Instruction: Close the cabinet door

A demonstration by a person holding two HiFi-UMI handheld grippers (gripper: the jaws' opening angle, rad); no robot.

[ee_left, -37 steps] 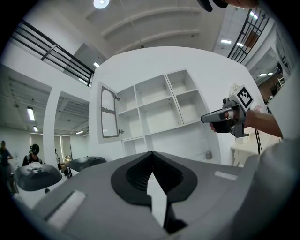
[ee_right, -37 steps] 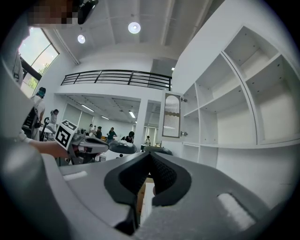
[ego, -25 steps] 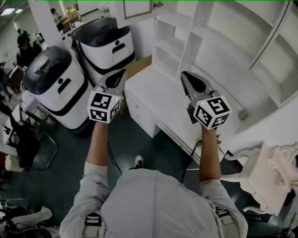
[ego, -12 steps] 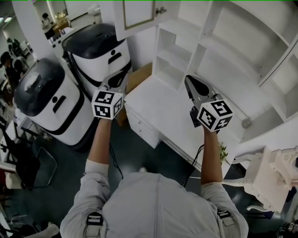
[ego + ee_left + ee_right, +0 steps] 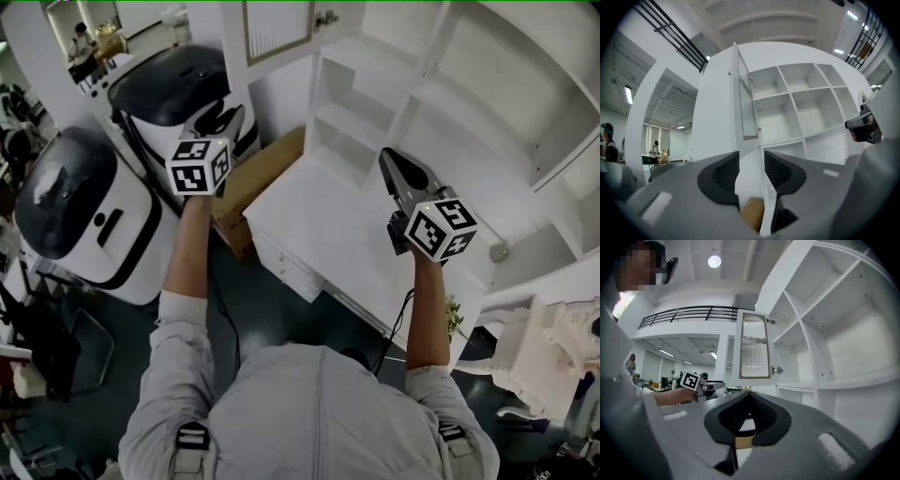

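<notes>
The cabinet door (image 5: 277,28), ribbed glass in a white frame, stands swung open at the upper left edge of the white shelf unit (image 5: 469,84). Left of that unit and below the door, the left gripper (image 5: 221,118) has its jaws opening with nothing between them. In front of the unit, the right gripper (image 5: 391,161) has its jaws pressed together, empty.

Cabinet door (image 5: 753,352): white painted frame, ribbed translucent glass panel, small metal-looking latch (image 5: 776,370).
Shelving (image 5: 487,103) and worktop (image 5: 319,225): smooth matt white.
Box (image 5: 258,173), centre left: dull brown cardboard.
Machines (image 5: 89,220), left: glossy white plastic, black tops.
</notes>
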